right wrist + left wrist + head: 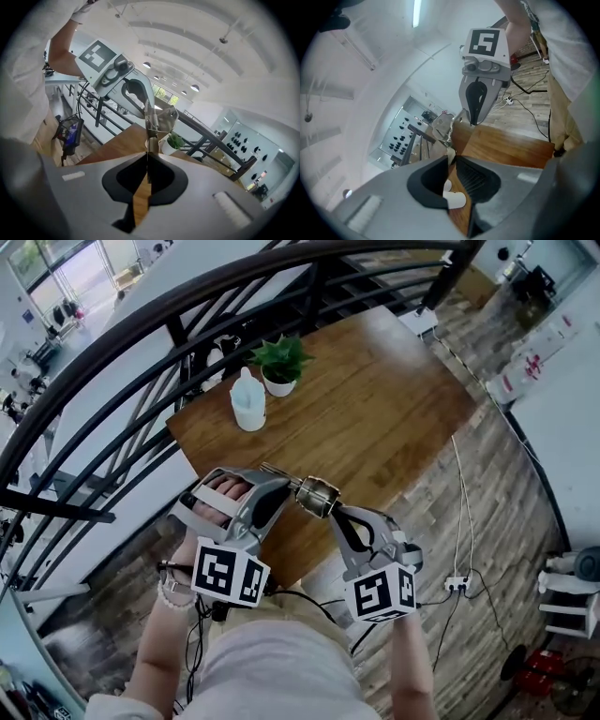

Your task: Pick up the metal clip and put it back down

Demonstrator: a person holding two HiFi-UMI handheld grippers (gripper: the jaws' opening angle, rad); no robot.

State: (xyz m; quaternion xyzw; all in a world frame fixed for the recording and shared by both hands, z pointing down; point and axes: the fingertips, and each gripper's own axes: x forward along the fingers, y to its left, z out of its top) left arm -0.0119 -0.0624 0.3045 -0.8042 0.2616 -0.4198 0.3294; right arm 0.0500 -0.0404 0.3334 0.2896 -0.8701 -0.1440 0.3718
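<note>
A: What's at the far left?

B: A dark curved railing (141, 324) sweeps round the far and left edges of a wooden table (394, 409). On the table's far left part stands a pale translucent bottle (247, 401), and just to its right is a small potted plant (281, 362) in a white pot.

A: And the left gripper?

B: The left gripper (284, 482) is at the near edge of the table, pointing right and away. In its own view the jaws are clenched together, with one end of the metal clip (317, 496) nipped between their tips.

A: So where is the clip?

B: In the air above the table's near edge, hanging between the two grippers and clear of the wood. It is a shiny, rounded metal piece with a spring.

A: The right gripper?

B: The right gripper (336, 510) comes in from the near right. Its jaws are squeezed onto a thin flat arm of the clip, so both tongs grasp it at once.

A: Further right?

B: A wood-look floor, with a white cable (457, 521) running to a small socket block.
</note>
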